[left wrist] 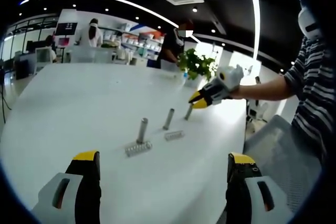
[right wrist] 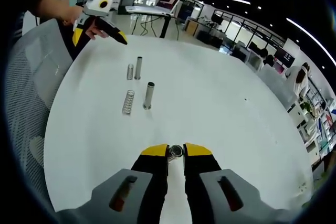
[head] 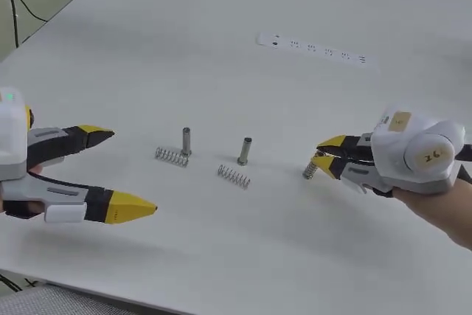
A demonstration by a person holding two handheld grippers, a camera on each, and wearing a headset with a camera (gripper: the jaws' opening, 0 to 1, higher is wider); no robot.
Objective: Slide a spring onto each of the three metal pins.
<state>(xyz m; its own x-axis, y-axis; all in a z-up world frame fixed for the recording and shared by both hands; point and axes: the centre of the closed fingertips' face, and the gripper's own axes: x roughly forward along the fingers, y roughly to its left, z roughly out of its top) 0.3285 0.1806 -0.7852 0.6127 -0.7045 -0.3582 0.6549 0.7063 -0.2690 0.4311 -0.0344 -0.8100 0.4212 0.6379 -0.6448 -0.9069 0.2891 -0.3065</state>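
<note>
**One spring in work at the right, two springs not yet on their pins**

The third spring (head: 310,171) stands upright at the right end of the row. The right gripper (head: 321,154) has its jaws drawn close together on the top end of it. In the right gripper view the round end of the coil fills the narrow gap between the two yellow tips. This spring probably sits over the last pin, but a pin inside it cannot be made out, so it is not possible to say if the spring is fully down.

To the left of it, the middle pin (head: 245,150) stands upright and bare. The middle spring (head: 234,175) lies flat on the table (head: 332,256) on the near side of this pin, close to it but apart. Further left, the left pin (head: 186,140) is also upright and bare. The left spring (head: 172,156) lies just beside its foot, to the left and a little nearer; whether the two touch cannot be told.

By judgement, at most one of the three is done, and two springs are left to be picked up and slid on.

The left gripper (head: 131,171) hovers at the near left part of the table, well apart from the left spring, with its jaws wide apart and nothing between them. A white power strip (head: 310,48) lies on the far side, behind the row.
</note>
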